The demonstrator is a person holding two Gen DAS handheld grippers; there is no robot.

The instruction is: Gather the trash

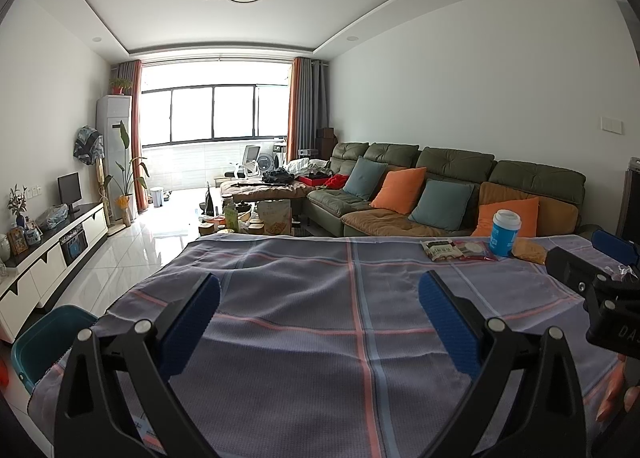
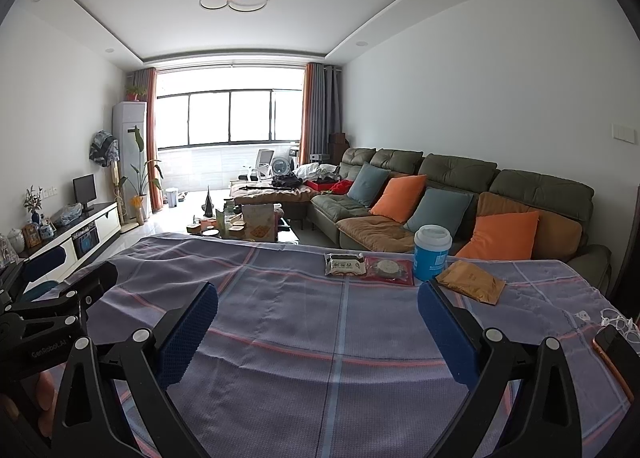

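Trash lies at the far right of a table under a plaid cloth [image 2: 320, 338]: a blue paper cup with a white lid [image 2: 431, 252], a green-and-white wrapper [image 2: 346, 264], a red wrapper [image 2: 389, 271] and a brown packet [image 2: 472, 281]. The left wrist view shows the cup [image 1: 505, 233], both wrappers [image 1: 440, 249] [image 1: 476, 249] and the packet [image 1: 530, 252] too. My left gripper [image 1: 320, 314] is open and empty over the cloth's near middle. My right gripper [image 2: 318, 322] is open and empty, short of the trash. A teal bin [image 1: 44, 342] stands at the table's left corner.
A phone [image 2: 618, 354] and a white cable [image 2: 618, 320] lie at the table's right edge. Behind the table are a green sofa [image 2: 460, 185] with cushions, a cluttered coffee table [image 2: 244, 223] and a TV cabinet [image 1: 48, 246] along the left wall.
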